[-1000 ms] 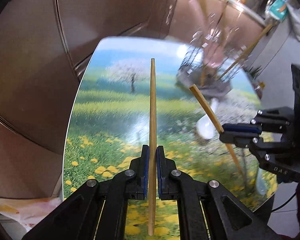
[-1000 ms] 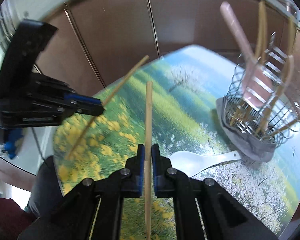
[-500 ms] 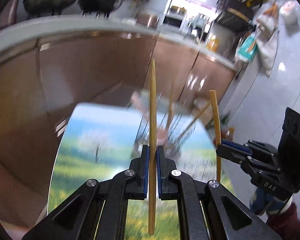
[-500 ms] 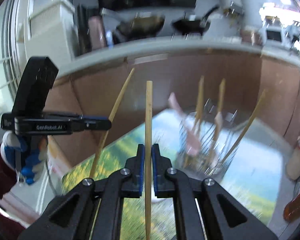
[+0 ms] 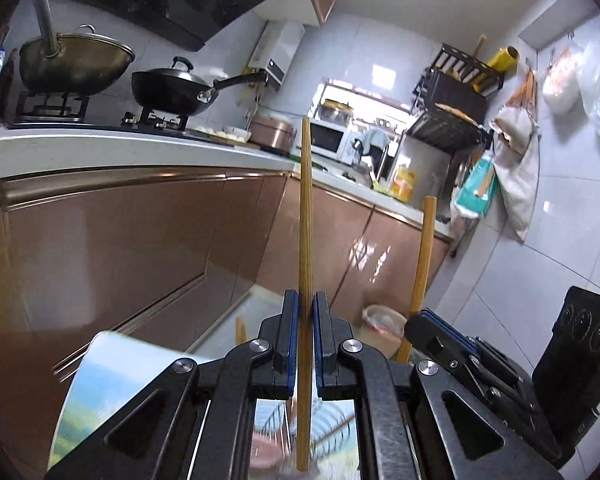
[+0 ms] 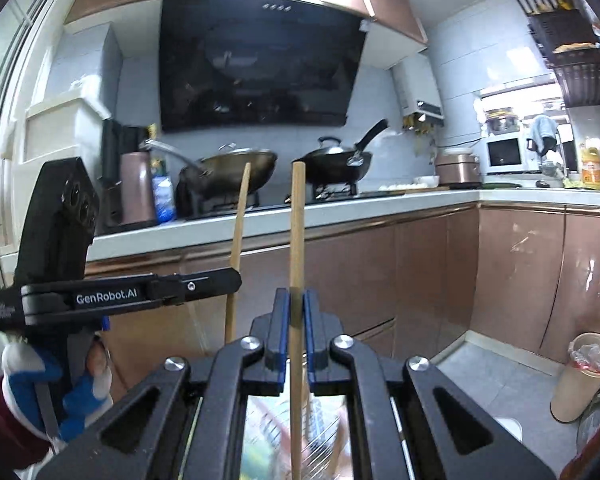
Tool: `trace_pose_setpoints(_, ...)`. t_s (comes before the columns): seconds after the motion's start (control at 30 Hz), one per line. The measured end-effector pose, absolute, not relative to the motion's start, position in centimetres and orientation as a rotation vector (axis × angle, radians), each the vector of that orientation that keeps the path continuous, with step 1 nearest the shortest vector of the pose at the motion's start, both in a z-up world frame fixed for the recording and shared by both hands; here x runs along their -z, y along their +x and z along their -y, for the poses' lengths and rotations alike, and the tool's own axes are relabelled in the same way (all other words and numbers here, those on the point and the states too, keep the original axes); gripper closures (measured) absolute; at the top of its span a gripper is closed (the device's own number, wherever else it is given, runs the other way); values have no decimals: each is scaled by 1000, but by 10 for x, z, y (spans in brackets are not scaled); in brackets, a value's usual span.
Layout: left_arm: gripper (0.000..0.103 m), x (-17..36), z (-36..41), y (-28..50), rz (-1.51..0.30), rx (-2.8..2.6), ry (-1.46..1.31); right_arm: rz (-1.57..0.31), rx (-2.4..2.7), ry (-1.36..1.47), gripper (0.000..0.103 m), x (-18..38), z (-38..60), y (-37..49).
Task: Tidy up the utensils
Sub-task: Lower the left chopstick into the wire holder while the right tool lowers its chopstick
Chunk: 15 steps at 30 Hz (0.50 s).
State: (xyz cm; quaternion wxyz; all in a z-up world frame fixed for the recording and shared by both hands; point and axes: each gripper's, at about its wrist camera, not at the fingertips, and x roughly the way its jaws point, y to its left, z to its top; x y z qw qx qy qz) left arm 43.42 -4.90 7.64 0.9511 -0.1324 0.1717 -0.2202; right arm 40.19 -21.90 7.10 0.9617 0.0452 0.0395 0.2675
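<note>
Here, one slim, pale wooden chopstick (image 5: 305, 216) stands upright, clamped between the shut blue pads of the left gripper (image 5: 305, 344); a second wooden chopstick (image 6: 297, 240) is pinched the same way in the right gripper (image 6: 296, 340). Both are raised in front of the white kitchen counter (image 6: 340, 210), level with its edge. Below them, blurred, is what looks like a wire utensil basket (image 6: 320, 432).
</note>
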Motion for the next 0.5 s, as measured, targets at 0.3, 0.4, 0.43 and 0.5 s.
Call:
trace_pose_setpoints(0.3,97,-31,72,462,-278,385,-268,-30,-437,75,97,-34,215,435)
trace_pose_setpoints(0.4,97,-17,78,464,-264,351,-260,-20,-410,65,96,-23,213,438)
trace_pose_setpoints(0.43,97,-13,79,464,-264,344,-260,-10,-392,41,96,-21,211,437)
trace_pose_setpoints(0.5,97,-4,83,466,-267,329,-254,-5,-398,52,96,-21,214,438)
